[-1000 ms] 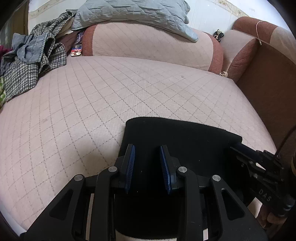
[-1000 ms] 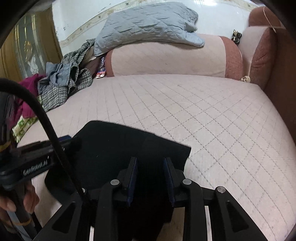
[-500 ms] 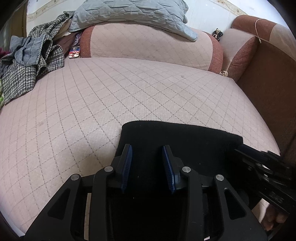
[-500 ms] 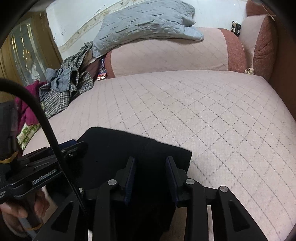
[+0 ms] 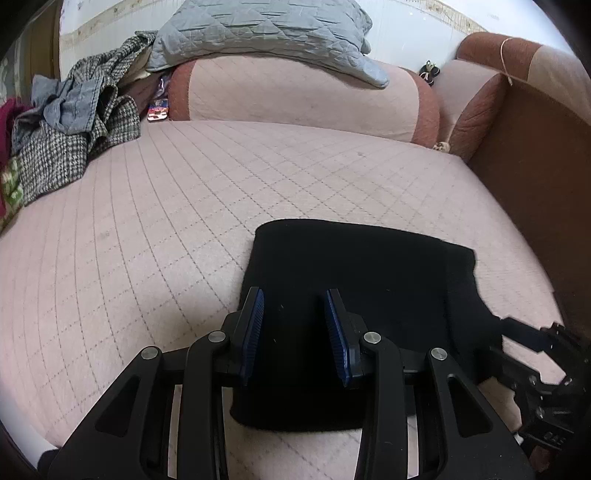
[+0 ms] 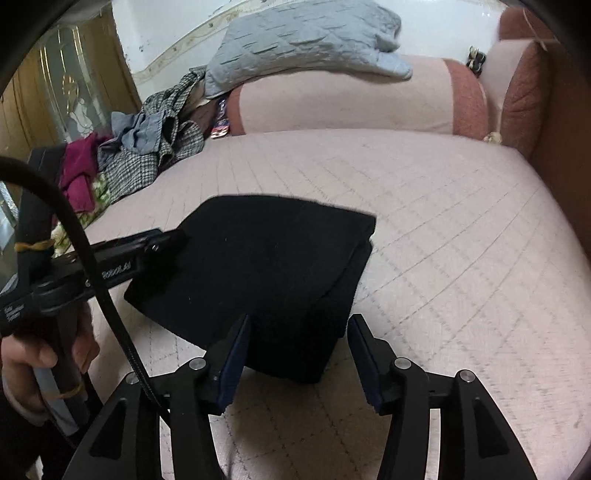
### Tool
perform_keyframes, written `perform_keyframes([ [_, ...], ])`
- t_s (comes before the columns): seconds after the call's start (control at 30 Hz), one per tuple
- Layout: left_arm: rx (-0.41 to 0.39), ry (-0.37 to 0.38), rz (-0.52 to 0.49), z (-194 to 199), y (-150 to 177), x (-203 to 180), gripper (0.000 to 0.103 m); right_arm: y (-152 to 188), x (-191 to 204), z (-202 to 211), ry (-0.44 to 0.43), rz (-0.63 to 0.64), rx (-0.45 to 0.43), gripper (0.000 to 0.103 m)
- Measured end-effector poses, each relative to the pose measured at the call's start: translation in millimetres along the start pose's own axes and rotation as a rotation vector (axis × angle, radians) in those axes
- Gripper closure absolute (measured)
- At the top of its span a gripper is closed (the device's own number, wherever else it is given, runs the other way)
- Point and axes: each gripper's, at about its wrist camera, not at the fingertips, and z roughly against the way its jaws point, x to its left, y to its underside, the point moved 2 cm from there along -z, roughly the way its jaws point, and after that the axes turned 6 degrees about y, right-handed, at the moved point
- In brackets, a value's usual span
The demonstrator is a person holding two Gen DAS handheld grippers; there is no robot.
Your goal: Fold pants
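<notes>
Black pants [image 5: 354, 295], folded into a compact, roughly rectangular bundle, lie on a pink quilted sofa seat [image 5: 166, 229] near its front edge.

From the left wrist view, the left gripper [image 5: 294, 334] sits over the near left part of the bundle. Its jaws stand open, blue pads [image 5: 253, 330] apart, with black fabric showing in the gap between them. Whether the pads touch the cloth cannot be told. The bundle spreads forward and to the right of these jaws, its far edge straight. At the lower right edge, the right gripper [image 5: 532, 354] appears as a black frame beside the right side of the pants.

From the right wrist view, the right gripper [image 6: 299, 354] has its jaws wide open, pads on either side of the bundle's near corner, which reaches down into the gap. The fabric looks layered there, an upper fold lying over a lower one. On the left, the left gripper [image 6: 177, 238] reaches in to the bundle's left edge, and a hand [image 6: 40, 358] grasps its handle, with a black cable [image 6: 92, 266] looping across.

Further back, a grey quilted cushion [image 5: 258, 33] rests on a pink and rust bolster [image 5: 295, 96], and a heap of checked and grey clothes [image 5: 74, 133] sits at the left end of the seat, well apart from the pants.
</notes>
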Motion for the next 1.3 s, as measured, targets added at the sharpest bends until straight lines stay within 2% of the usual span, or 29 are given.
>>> perform_keyframes([
  [0.1, -0.004, -0.001, -0.001, 10.1, 0.6, -1.9, 0.070, -4.4, 5.6, 9.6, 0.063, 0.034, -0.020, 0.052],
  [0.4, -0.030, 0.049, -0.023, 33.5, 3.8, -7.9, 0.070, -13.9, 13.0, 30.0, 0.084, 0.010, -0.046, 0.052],
  [0.53, -0.029, 0.095, -0.029, 35.9, -1.1, -6.6, 0.070, -17.1, 14.0, 31.2, 0.115, 0.019, -0.045, 0.052],
  [0.63, -0.033, 0.098, -0.018, 35.7, -4.9, -2.7, 0.070, -20.3, 15.4, 27.8, 0.146, 0.027, -0.042, 0.052],
  [0.83, -0.028, 0.074, 0.003, 25.4, -0.6, 9.4, 0.070, -24.9, 17.7, 13.2, 0.143, 0.027, -0.016, 0.052],
  [0.93, -0.002, 0.089, 0.012, 16.2, 2.7, 14.2, 0.070, -26.4, 17.0, 7.3, 0.142, 0.026, -0.006, 0.052],
  [1.07, 0.002, 0.108, 0.049, 9.0, 3.0, 26.8, 0.070, -29.4, 5.2, 1.5, 0.119, -0.024, 0.002, 0.052],
  [1.13, 0.012, 0.105, 0.090, 4.4, 2.7, 37.9, 0.070, -29.6, -3.7, -1.9, 0.100, -0.061, 0.007, 0.048],
  [1.2, 0.029, 0.132, 0.129, 0.5, 0.7, 47.0, 0.062, -28.9, -13.6, -6.9, 0.074, -0.097, 0.019, 0.044],
  [1.23, 0.026, 0.144, 0.144, -0.5, -0.2, 51.6, 0.046, -28.3, -18.4, -9.2, 0.062, -0.117, 0.023, 0.043],
  [1.27, 0.016, 0.142, 0.158, -1.1, -0.2, 55.8, 0.037, -27.2, -22.7, -11.8, 0.047, -0.138, 0.028, 0.043],
  [1.3, 0.012, 0.143, 0.170, -1.7, -0.1, 58.8, 0.036, -26.6, -26.1, -14.6, 0.034, -0.153, 0.034, 0.043],
])
